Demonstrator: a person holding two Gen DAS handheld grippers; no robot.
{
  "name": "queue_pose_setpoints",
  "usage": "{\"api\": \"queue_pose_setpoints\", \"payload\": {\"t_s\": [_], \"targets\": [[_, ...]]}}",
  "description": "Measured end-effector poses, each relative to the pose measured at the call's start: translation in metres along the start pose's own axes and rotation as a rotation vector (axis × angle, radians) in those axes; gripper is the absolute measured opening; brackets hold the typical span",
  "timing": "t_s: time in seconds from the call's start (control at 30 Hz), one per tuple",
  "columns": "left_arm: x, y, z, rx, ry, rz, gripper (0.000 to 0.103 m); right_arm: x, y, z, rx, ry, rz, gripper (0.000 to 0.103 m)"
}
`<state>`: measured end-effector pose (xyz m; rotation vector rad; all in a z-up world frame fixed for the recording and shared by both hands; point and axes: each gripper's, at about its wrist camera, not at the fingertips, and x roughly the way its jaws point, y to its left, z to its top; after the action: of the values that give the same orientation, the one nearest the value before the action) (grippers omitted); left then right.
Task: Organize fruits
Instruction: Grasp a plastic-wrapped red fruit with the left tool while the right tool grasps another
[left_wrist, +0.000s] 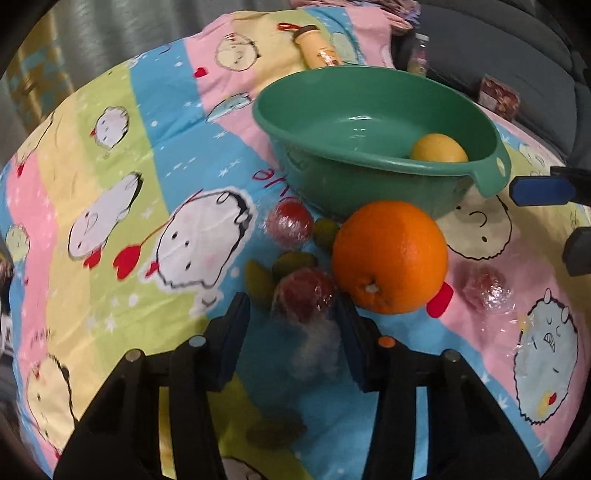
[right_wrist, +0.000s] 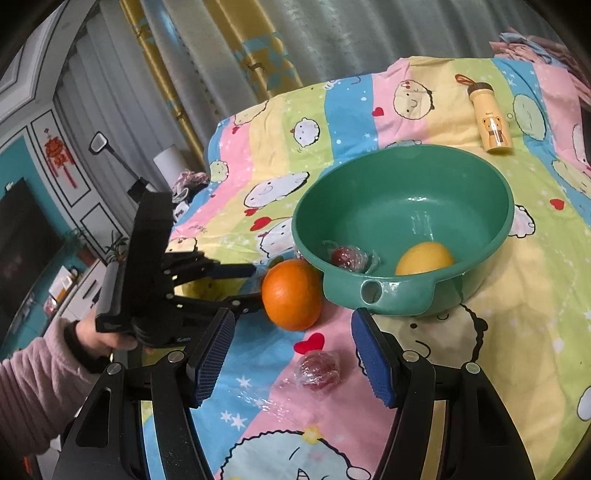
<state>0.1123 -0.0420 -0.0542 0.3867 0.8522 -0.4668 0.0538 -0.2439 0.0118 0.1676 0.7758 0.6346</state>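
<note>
A green bowl (left_wrist: 369, 118) (right_wrist: 406, 206) stands on the cartoon bedsheet and holds a yellow lemon (left_wrist: 439, 148) (right_wrist: 424, 258) and a wrapped red fruit (right_wrist: 347, 256). An orange (left_wrist: 390, 256) (right_wrist: 292, 299) lies just in front of the bowl. My left gripper (left_wrist: 293, 308) is open, its fingers on both sides of a plastic-wrapped red fruit (left_wrist: 304, 295); it also shows in the right wrist view (right_wrist: 255, 286). Another wrapped red fruit (left_wrist: 290, 221) and small green fruits (left_wrist: 327, 230) lie behind it. My right gripper (right_wrist: 291, 354) is open above a wrapped red fruit (right_wrist: 319, 369) (left_wrist: 485, 290).
A yellow bottle (left_wrist: 317, 46) (right_wrist: 491, 118) lies on the sheet beyond the bowl. Curtains (right_wrist: 295, 44) hang behind the bed. A dark box (left_wrist: 498, 96) and a small jar (left_wrist: 419, 55) stand at the far right edge.
</note>
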Motion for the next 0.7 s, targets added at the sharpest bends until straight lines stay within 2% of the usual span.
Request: {"api": "queue_pose_setpoints", "payload": {"t_s": [0.2, 0.3, 0.5, 0.7], "targets": [[0.002, -0.003, 0.002, 0.042, 0.002, -0.013, 0.032, 0.003, -0.003, -0.001, 0.012, 0.011, -0.007, 0.067], [0.001, -0.005, 0.001, 0.034, -0.009, -0.004, 0.032, 0.006, -0.004, -0.001, 0.014, 0.025, -0.014, 0.067], [-0.008, -0.002, -0.002, -0.046, -0.019, 0.003, 0.031, 0.010, -0.011, -0.003, 0.033, 0.062, -0.025, 0.067], [-0.048, 0.010, -0.010, -0.202, -0.100, -0.007, 0.031, 0.023, -0.009, -0.008, 0.020, 0.140, -0.011, 0.067]]}}
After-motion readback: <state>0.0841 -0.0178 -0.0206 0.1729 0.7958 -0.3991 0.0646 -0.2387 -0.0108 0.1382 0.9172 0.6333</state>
